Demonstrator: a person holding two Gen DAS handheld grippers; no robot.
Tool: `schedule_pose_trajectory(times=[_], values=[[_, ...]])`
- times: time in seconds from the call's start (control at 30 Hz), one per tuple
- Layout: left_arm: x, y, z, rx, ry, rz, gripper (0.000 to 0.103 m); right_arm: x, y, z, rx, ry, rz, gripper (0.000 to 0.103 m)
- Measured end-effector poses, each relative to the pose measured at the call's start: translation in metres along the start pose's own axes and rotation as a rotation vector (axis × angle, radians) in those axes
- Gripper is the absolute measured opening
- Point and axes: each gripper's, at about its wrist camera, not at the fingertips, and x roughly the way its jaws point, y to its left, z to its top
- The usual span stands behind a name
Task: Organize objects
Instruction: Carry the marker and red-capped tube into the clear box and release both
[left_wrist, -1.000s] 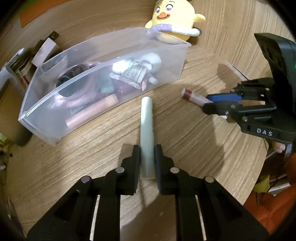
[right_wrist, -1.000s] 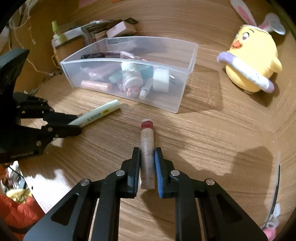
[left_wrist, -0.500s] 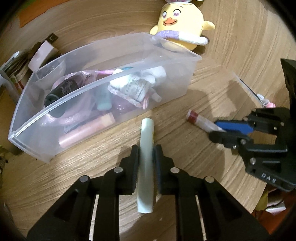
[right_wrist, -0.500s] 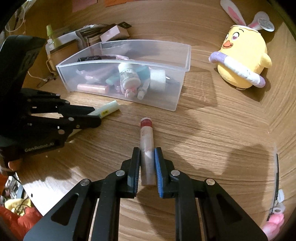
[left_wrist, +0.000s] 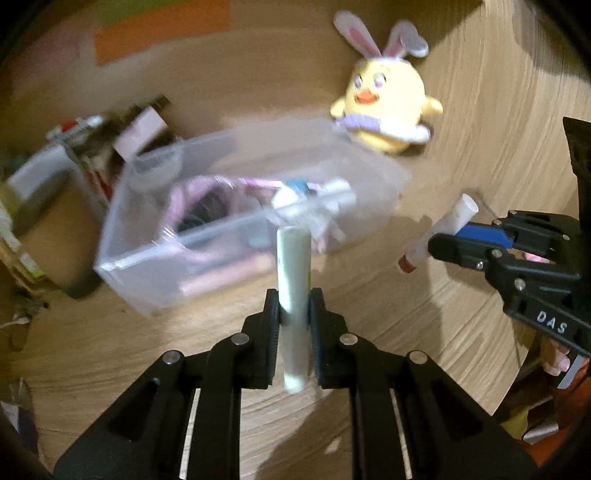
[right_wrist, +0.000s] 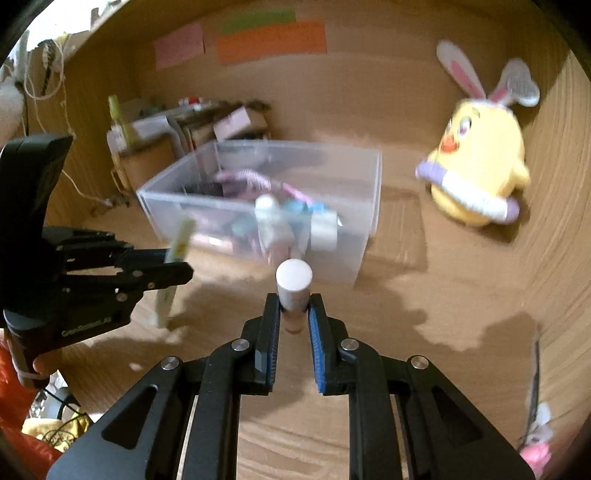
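Carry step in hand: both tubes lifted clear of the bench (left_wrist: 424, 314), box not yet reached.

Left gripper (left_wrist: 293, 314): fingers clamped on the pale green tube (left_wrist: 293, 273), lower centre of the left view. Long axis close to upright in frame, far end tipped up toward the clear box (left_wrist: 236, 221), near end poking out below the fingers. Seen from the right view, same tube (right_wrist: 176, 254) at centre left, tilted steeply, top leaning right.

Right gripper (right_wrist: 293, 314): fingers closed on the lipstick tube (right_wrist: 293, 288), centre of the right view, flat pale end facing the camera, so axis runs almost straight along the view. In the left view, same tube (left_wrist: 439, 232) at right of centre, slanted, white end upper right, red end lower left.

Box at middle of both views, already holding several toiletries; motion blur heavy, so exact contents hard to make out. Yellow plush chick (left_wrist: 384, 110) upper right, beside the box, apart from it.

Next move, as judged: bring each tube over the open top, lower past the rim, level the axis along the box length, then loosen the fingers. Two grippers converging on one box; stagger them to avoid a knock.
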Motion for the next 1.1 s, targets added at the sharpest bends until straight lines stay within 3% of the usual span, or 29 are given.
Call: schedule_pose_trajectory(times=[0.27,0.53,0.87,1.1], values=[[-0.029,0.015,0.030,-0.035,-0.114,0.025,0.015,-0.023,0.003,0.038,-0.018,-0.125,-0.016,0.014],[-0.030,0.026,0.059,-0.058,-0.165,0.040,0.015,-0.019,0.001,0.069,-0.022,-0.181,-0.030,0.014],[0.001,0.036,0.088,-0.095,-0.136,0.004,0.015,0.030,-0.013,0.088,-0.012,-0.092,-0.040,0.014],[0.030,0.038,0.100,-0.108,-0.072,-0.015,0.015,0.064,-0.016,0.087,-0.022,-0.014,-0.051,0.014]])
